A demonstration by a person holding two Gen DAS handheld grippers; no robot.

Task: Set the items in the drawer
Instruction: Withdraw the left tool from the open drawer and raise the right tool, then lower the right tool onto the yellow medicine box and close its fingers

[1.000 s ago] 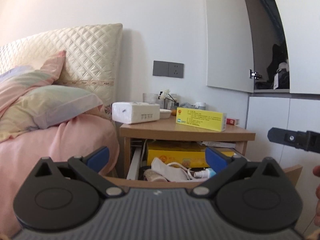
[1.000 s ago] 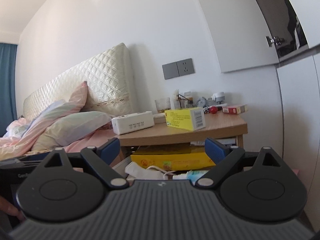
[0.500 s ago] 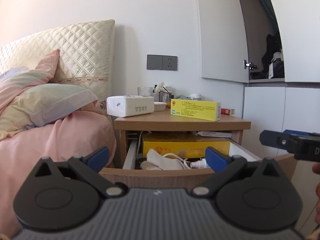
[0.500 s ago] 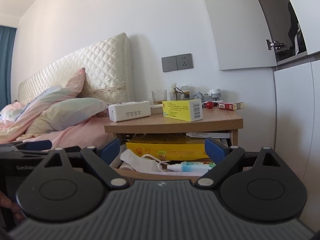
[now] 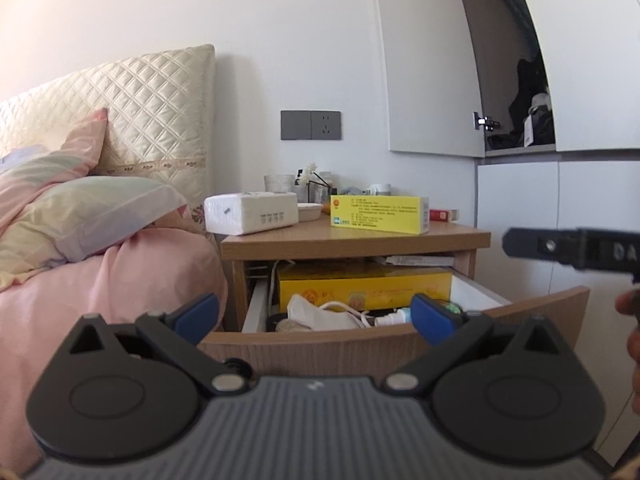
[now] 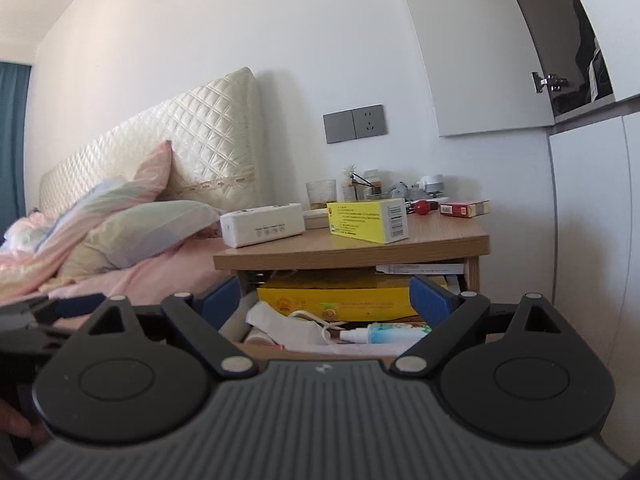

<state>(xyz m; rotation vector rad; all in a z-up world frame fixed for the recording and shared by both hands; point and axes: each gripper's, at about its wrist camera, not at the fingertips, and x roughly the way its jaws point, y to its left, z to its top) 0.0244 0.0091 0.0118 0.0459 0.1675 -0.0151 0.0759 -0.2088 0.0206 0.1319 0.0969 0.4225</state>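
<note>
A wooden drawer [image 5: 360, 346] stands pulled out from a bedside table [image 5: 356, 242], low and centre in the left wrist view. It is already crowded: a long yellow carton [image 5: 364, 286] lies across the back, a crumpled white cloth [image 5: 320, 314] with a white cord sits in front of it, and a small spray bottle [image 6: 380, 333] lies on its side toward the right.

On the tabletop, in the middle of the frame, a yellow box [image 5: 378, 213] printed with green and red text lies on its long side. To its left is a white tissue pack [image 5: 251, 213]; to its right, near the back edge, a red and white packet [image 6: 464, 209] and a small red ball [image 6: 421, 207]. A glass [image 6: 321, 191] and several small bottles crowd the back of the table, too small to tell apart.

The left gripper [image 5: 316, 316] fills the bottom of its own view, its two blue-tipped fingers spread wide apart with nothing between them, framing the drawer front. The right gripper [image 6: 325, 294] is likewise spread apart and empty, pointed at the drawer from slightly further right. Part of the right gripper's black body also shows at the right edge of the left wrist view, with a fingertip of the person's hand [image 5: 630, 304] just below it.

At left lies a bed with pink bedding [image 5: 108, 276], striped pillows [image 5: 76, 216] and a quilted cream headboard [image 5: 156, 108]. A grey wall socket [image 5: 311, 125] sits above the table, and white cupboards [image 5: 520, 208] fill the right.
</note>
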